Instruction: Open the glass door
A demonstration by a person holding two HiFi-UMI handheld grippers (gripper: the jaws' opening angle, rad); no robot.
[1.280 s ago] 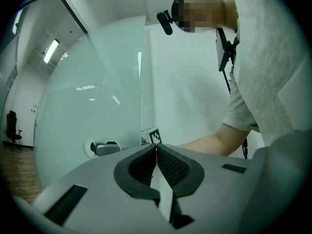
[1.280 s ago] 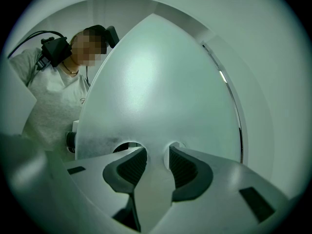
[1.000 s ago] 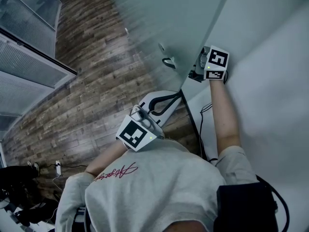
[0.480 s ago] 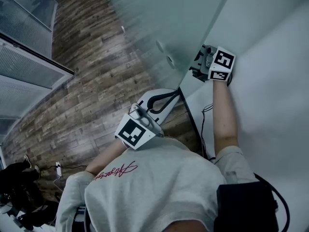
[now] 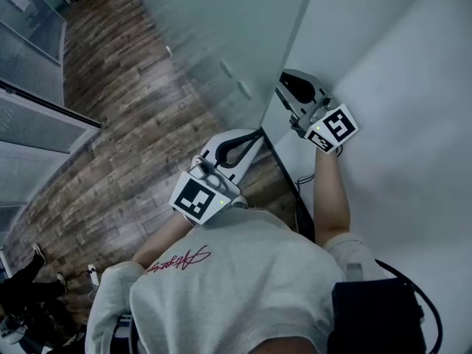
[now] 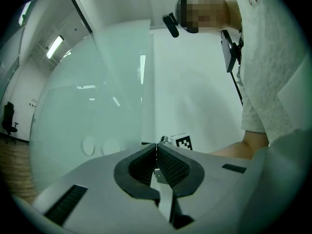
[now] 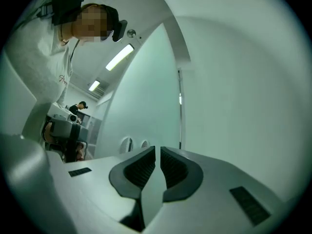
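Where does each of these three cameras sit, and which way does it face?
Head view: on the person's head, facing steeply down at floor, glass door and wall; shows shirt, forearm, left gripper, right gripper.
Left gripper view: rides the left gripper, facing along its shut jaws at the door's edge; shows the right gripper's cube and forearm.
Right gripper view: rides the right gripper, facing along its closing, empty jaws at the door; shows left gripper and shirt.
Shared: both gripper views see the door's two round discs.
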